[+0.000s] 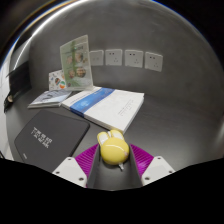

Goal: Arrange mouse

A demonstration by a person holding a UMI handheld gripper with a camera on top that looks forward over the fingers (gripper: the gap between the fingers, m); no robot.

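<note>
A yellow mouse (112, 148) sits between my gripper's (112, 160) two fingers, near their tips. Both pink pads (87, 158) touch its sides, so the fingers are shut on it. Its far end shows white parts and reaches toward the near corner of a white and blue box (108, 103). The grey table (180, 125) lies below and beyond it. I cannot tell whether the mouse rests on the table or is lifted off it.
A black box (45, 135) lies just left of the fingers. The white and blue box lies beyond the mouse, with a flat booklet (50, 97) to its left. A printed card (74, 62) stands upright behind. Wall sockets (126, 58) line the back wall.
</note>
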